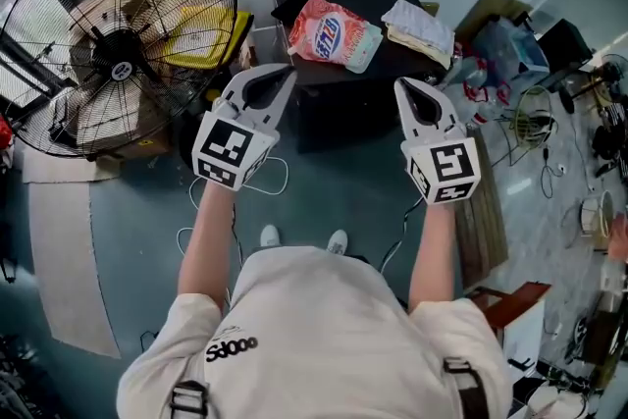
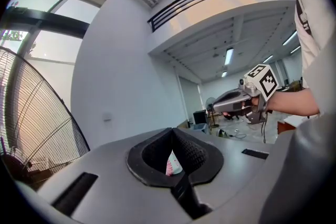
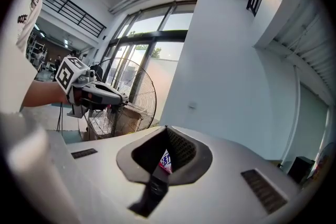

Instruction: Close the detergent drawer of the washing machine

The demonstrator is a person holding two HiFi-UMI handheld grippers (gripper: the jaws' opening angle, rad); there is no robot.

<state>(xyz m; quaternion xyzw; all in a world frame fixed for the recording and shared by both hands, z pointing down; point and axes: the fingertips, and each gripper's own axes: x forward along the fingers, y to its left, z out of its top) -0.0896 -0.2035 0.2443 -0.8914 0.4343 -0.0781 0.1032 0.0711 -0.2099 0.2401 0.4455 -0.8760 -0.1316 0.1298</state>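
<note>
A person in a cream T-shirt point(image 1: 324, 329) stands with both arms out. The left gripper point(image 1: 283, 77) and the right gripper point(image 1: 407, 89) are held level and well apart, each with its jaws pressed together and pinching nothing. The pink shape seen through the hollow of each gripper is only a far-off detergent bag point(image 1: 332, 31).

Just beyond the tips stands a dark boxy unit point(image 1: 363, 108), with the bag and a folded cloth point(image 1: 420, 29) on its top. A large floor fan point(image 1: 118, 44) stands to the left, and cables and clutter cover the floor point(image 1: 549, 211) to the right.

No view shows the detergent drawer, and it cannot be told whether the dark unit is the washing machine.

Such a drawer is probably a light, stiff plastic tray running on guides. It should need a push rather than a grip. The blunt closed tips would suit a flat, steady press at the middle of its front panel. An off-centre push could skew it in its slot, and the smooth plastic front could let the tips slide.
</note>
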